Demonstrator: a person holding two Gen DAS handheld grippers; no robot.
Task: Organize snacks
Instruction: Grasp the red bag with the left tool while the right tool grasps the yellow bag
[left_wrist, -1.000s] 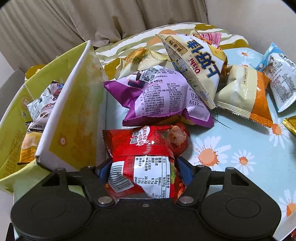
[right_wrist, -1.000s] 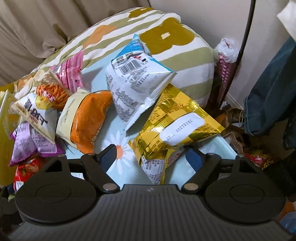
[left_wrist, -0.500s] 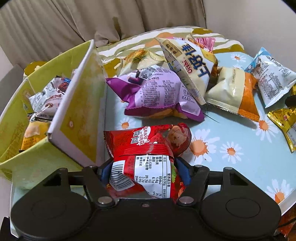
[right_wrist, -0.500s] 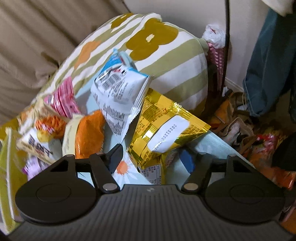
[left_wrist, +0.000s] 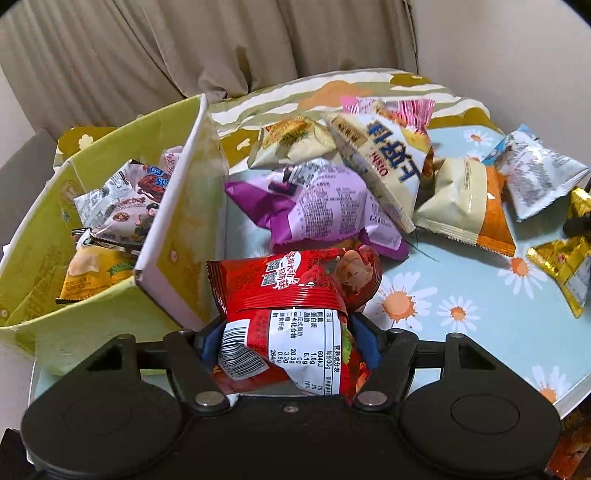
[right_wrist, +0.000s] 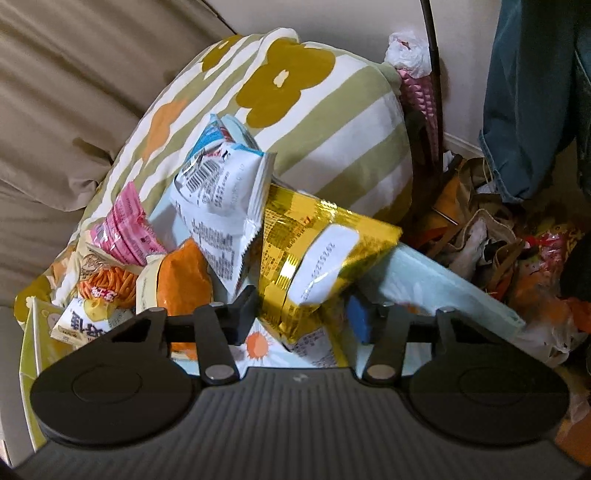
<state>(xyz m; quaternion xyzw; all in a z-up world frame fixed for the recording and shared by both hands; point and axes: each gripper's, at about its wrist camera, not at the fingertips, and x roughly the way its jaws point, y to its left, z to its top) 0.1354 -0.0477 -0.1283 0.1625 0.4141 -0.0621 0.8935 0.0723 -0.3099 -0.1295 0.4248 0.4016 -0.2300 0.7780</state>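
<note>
Presently, the left claw (left_wrist: 290, 341) is clamped on a red crinkled foil snack packet with a white nutrition label (left_wrist: 291, 314), both blue-padded fingers pressing its lower sides while its upper part juts forward over the daisy-printed pale blue counter (left_wrist: 480, 332), just beside the near corner of the yellow-green fabric storage box (left_wrist: 74, 325). That box already holds at least 2 packets, a white printed pouch (left_wrist: 122, 203) and a yellow-orange pouch (left_wrist: 96, 273). Loose on the counter lie a purple pillow-shaped packet (left_wrist: 325, 210), a cream packet with blue lettering (left_wrist: 384, 162), a cream-and-orange packet (left_wrist: 469, 203) and a white-and-blue packet (left_wrist: 535, 173). The right claw (right_wrist: 303, 315) stands wide apart around the lower end of a gold foil packet with a white date patch (right_wrist: 317, 254); whether either finger touches it cannot be told. Judged from appearance, these air-filled pouches are light, soft and slippery, with crushable contents, so a moderate squeeze across the puffed middle or along a flat crimped seam should hold best. The likely step in hand is carrying the red packet leftward over the box wall; its free top may catch on the white-edged rim (left_wrist: 173, 192).
</note>
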